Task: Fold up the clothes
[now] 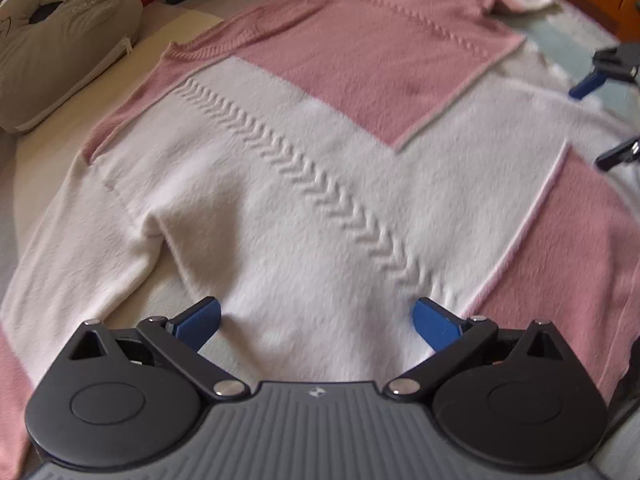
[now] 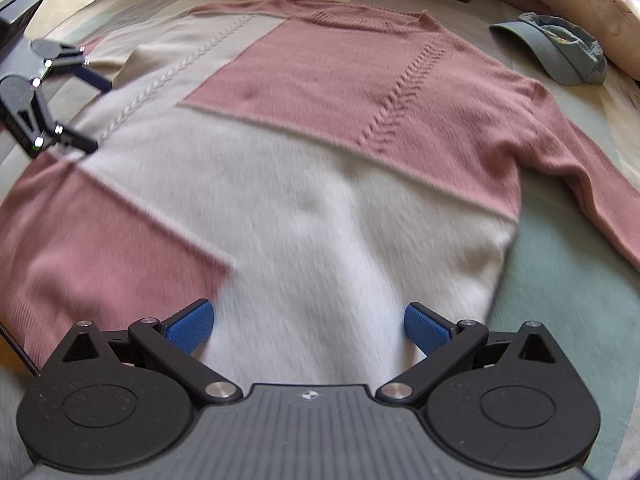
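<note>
1. Two grippers are showing, and we are seeing both spread wide with nothing between the blue pads.
2. We are looking at the left gripper [image 1: 316, 322] at the bottom centre of the left wrist view, hovering over the white lower part of the sweater [image 1: 320, 184]; whether the pads are touching the knit we cannot tell.
3. We are seeing the right gripper [image 2: 308, 324] at the bottom centre of the right wrist view, likewise released, sitting over the white hem area of the sweater [image 2: 304, 168].
4. The sweater is lying flat and spread out, filling the middle of both frames, pink and white blocks, with a raised cable stitch running diagonally through the white panel in the left wrist view.
5. We are seeing one pink sleeve [image 2: 580, 160] stretching out to the right edge of the right wrist view.
6. Each gripper is appearing in the other camera: the right one at the right edge of the left wrist view, the left one at the left edge of the right wrist view, both beside the sweater's edge.
7. We are noting a blue-grey cap [image 2: 560, 52] lying at upper right of the right wrist view, apart from the sweater.
8. We are noting a beige cushion [image 1: 60, 40] at upper left of the left wrist view.
9. The bed cover [image 2: 560, 300] is lying under everything, pale green at lower right.
</note>
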The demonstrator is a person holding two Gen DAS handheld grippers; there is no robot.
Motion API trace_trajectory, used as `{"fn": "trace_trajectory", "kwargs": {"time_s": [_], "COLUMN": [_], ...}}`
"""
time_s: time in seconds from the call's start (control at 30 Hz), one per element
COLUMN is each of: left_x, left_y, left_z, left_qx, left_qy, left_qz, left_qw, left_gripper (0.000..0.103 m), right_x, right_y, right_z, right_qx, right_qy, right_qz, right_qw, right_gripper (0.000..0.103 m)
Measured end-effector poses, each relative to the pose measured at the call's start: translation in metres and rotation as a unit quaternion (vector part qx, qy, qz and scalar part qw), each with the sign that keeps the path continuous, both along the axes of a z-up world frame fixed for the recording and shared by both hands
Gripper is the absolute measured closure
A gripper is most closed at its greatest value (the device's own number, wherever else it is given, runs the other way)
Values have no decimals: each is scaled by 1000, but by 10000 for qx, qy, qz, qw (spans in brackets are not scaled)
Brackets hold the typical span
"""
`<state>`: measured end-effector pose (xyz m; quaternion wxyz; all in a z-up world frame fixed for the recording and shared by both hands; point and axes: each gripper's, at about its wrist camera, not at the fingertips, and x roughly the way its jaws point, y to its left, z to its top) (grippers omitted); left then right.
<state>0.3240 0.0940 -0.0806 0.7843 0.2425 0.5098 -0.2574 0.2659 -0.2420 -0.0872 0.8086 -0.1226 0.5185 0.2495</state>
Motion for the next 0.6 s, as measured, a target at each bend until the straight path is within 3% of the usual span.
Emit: {"fn": "trace_trajectory", "kwargs": {"time_s": [0.1, 0.27, 0.33, 0.43, 0.6], "left_x": [-6, -3, -2, 0, 3], "left_y": [0, -16, -14, -10, -5], "left_z": [8, 17, 13, 8, -1], "left_qx": [266, -44, -93, -167, -286], "left_qy": [-114, -472, -380, -243, -17], "left_qz": [147, 67, 131, 228, 385], "left_qw": [9995, 9989, 9991, 9993, 9989], "left_gripper": [4, 3, 0, 0, 0], "right_x": [-11, -22, -24, -38, -41], "right_y": [-11, -23, -19, -17, -22], "right_z": [-1, 8, 2, -4, -6], "right_qx": [-73, 257, 312, 269, 432], "right_qy": [-13, -235, -181, -624, -790], "right_qz": [264, 247, 300, 506, 385], "right_qw": [9996, 9991, 9989, 9964, 9952], "right_gripper": [0, 0, 0, 0, 0]}}
